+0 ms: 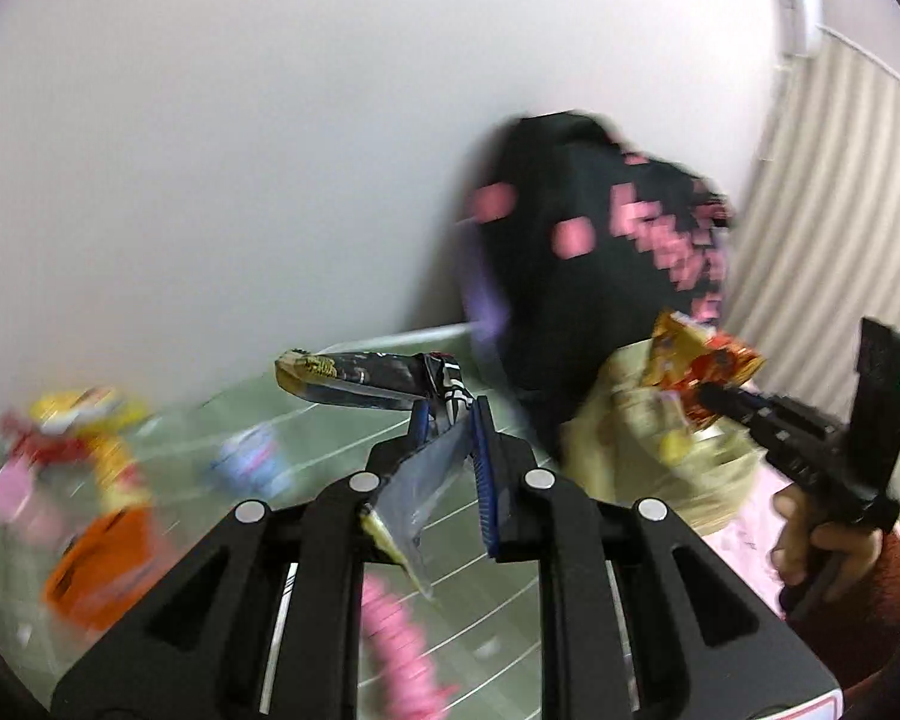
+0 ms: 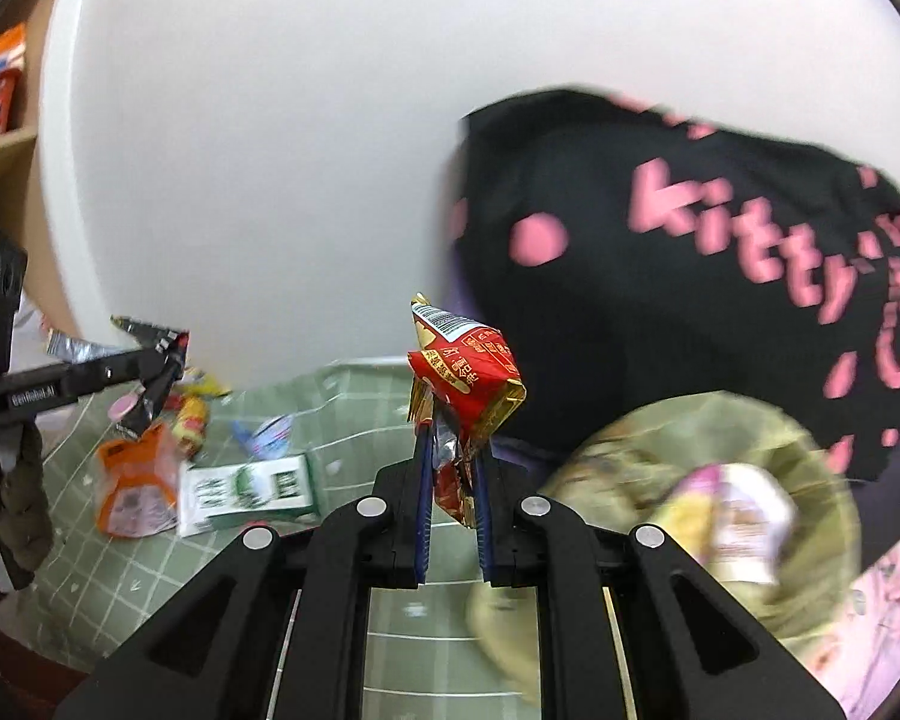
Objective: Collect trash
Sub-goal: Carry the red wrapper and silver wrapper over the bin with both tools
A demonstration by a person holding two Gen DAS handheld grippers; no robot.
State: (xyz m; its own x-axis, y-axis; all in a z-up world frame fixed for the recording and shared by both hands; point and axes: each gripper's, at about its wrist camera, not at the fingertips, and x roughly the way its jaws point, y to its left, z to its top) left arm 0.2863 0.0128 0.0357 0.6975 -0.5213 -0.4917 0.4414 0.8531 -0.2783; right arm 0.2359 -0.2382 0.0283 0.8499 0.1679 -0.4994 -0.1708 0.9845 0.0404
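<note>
Two grippers, a wrapper pinched in each.
The left gripper (image 1: 450,420) clamps a black wrapper (image 1: 366,375) that trails left; the right gripper (image 2: 453,450) grips a red wrapper (image 2: 465,375) above the yellow-green bag (image 2: 720,420). More litter (image 2: 135,480) lies on the green cloth (image 2: 354,414).

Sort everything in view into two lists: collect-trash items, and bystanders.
Job:
- black foil wrapper, clamped in left gripper
- red foil wrapper, clamped in right gripper
- yellow-green trash bag
- orange packet
- green-white carton

Bystanders:
- black pink-lettered bag
- green grid tablecloth
</note>
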